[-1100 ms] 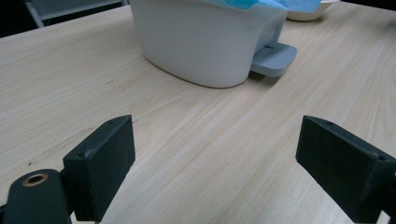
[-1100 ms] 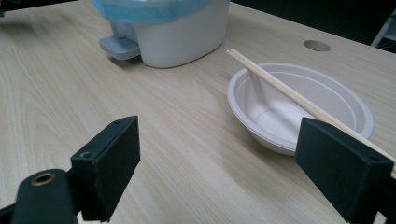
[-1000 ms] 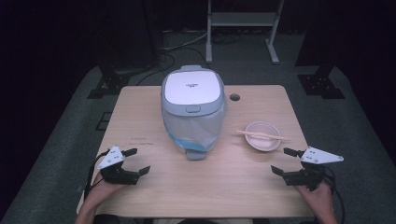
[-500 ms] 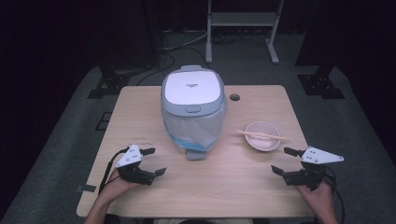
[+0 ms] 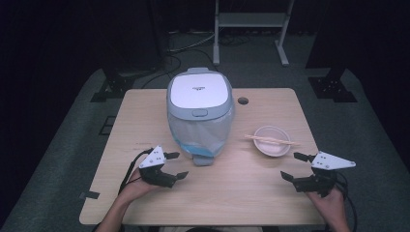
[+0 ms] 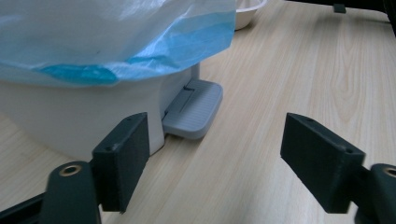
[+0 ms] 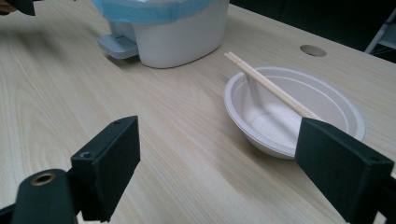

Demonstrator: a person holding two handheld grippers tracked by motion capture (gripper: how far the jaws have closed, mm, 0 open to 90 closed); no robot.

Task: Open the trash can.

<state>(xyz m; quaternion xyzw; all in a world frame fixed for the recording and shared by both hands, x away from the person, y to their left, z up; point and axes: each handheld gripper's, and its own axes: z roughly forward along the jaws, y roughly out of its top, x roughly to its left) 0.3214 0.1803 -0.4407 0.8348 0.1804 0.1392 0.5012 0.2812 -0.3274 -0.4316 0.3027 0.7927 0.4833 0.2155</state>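
Now, bin: a small white plastic pedal bin (image 5: 199,118) with a grey-rimmed white lid stands upright near the middle of the light wooden desk (image 5: 145,111), a little toward twelve o'clock.
Liner: a clear plastic bag with a blue band (image 6: 140,46) hangs over the bin's front wall, down toward six o'clock.
Pedal: a grey ribbed foot pedal (image 6: 195,109) juts from the base of the bin at six o'clock and lies flat on the desk.
Left tongs: the left tongs (image 5: 175,166) sit at about seven o'clock from the bin, just beside the pedal; in the left gripper view the pedal lies ahead, between the two black jaws but apart from both. The jaws stand wide and have just been closing a little, with nothing gripped.
Bowl: a shallow white paper bowl (image 5: 272,141) rests at about four o'clock from the bin, well apart from it.
Chopsticks: a pair of pale wooden chopsticks (image 5: 269,140) lies across the bowl's rim, pointing roughly nine to three.
Right tongs: the right tongs (image 5: 294,166) hover near the desk's five o'clock corner, close to the bowl, spread wide and empty.
Hole: a round cable hole (image 5: 242,101) sits at two o'clock from the bin.
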